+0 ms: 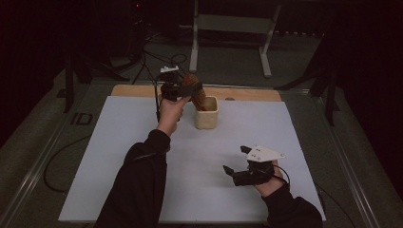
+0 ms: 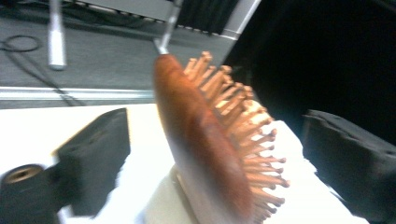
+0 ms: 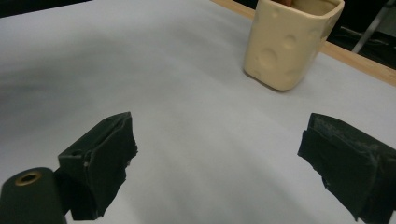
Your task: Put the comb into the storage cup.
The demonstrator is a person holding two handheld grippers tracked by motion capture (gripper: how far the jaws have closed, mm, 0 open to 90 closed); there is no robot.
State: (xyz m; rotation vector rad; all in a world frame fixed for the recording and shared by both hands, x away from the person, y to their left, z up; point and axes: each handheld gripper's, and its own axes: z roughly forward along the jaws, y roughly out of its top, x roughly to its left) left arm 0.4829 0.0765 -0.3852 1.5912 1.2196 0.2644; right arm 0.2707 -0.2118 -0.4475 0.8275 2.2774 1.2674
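Although the wooden hairbrush [image 2: 205, 144] stands between the jaws of the left gripper [image 1: 177, 90], the jaws are spread apart and clear of it on both sides in the left gripper view, so nothing is clamped. The brush sits handle-down in the cream cup [image 1: 206, 113] at the far middle of the white table sheet [image 1: 119, 156], its head leaning up and to the left out of the rim. The right gripper [image 1: 237, 160] rests near the right front of the sheet, well apart from the cup, its jaws also wide apart with bare sheet between them.

The brush looks rigid and fairly light, a solid wooden back with stiff wooden pins. Its polished back is probably slippery, and the rounded curve would let the pads slide. The pins give an uneven face, so a grip across back and pins may rock. A steadier hold is likely on the two narrow edges of the head, or on the neck just above the rim. The cup looks light and could tip if the brush is nudged sideways.
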